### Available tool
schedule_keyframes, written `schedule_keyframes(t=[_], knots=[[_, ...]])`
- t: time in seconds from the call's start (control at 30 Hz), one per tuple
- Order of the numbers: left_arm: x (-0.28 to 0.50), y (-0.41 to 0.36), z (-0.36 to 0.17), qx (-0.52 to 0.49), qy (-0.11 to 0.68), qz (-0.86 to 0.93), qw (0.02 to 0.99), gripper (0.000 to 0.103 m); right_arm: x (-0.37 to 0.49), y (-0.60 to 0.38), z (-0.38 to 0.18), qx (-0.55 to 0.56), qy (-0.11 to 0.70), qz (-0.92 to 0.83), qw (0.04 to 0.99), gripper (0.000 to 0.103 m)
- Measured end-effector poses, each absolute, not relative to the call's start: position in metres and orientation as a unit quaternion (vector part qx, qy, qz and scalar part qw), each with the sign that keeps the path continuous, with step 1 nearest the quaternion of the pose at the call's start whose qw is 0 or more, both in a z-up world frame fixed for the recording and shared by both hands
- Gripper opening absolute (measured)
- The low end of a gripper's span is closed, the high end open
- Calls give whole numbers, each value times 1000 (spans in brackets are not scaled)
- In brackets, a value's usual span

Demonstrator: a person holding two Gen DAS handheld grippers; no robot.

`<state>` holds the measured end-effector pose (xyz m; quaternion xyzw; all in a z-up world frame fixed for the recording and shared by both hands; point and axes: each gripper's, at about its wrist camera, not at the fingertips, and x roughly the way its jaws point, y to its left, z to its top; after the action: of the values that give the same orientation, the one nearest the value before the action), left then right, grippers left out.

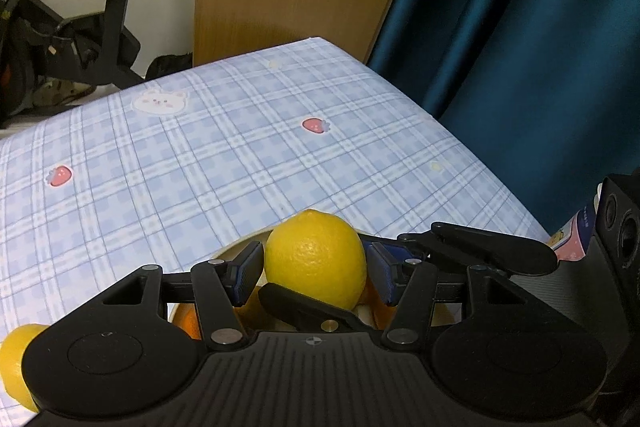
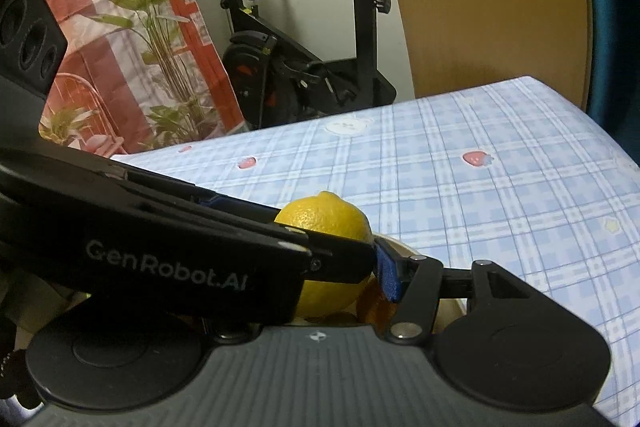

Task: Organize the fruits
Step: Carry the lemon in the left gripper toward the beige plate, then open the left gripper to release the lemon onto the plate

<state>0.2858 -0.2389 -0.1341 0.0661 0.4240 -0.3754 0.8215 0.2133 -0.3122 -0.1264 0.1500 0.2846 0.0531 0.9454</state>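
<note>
Both grippers close on one lemon above the bowl: the left gripper presses its blue pads on the fruit's two sides, and the right gripper has one blue pad against it, its other finger hidden behind the left gripper's body. An orange lies in the bowl, and a second lemon sits on the checked tablecloth left of the bowl.

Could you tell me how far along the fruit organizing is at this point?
Done: at least one orange already lies in the bowl. In hand: the left gripper clamps a lemon over the bowl, with the right gripper flanking it too. Left: another lemon waits on the table.
</note>
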Motion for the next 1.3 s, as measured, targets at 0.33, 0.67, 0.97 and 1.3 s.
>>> schedule_keyframes(t=[0.33, 0.67, 0.97, 1.3], knots=[[293, -231, -142, 43, 433, -336, 835, 68, 219, -304, -123, 124, 298, 30, 946, 60], [271, -180, -95, 12, 395, -307, 866, 82, 199, -299, -97, 104, 283, 21, 953, 60], [243, -64, -66, 14, 325, -220, 919, 80, 178, -275, -69, 100, 250, 44, 962, 62], [231, 21, -76, 16, 337, -173, 925, 73, 175, -219, -77, 85, 260, 98, 957, 62]])
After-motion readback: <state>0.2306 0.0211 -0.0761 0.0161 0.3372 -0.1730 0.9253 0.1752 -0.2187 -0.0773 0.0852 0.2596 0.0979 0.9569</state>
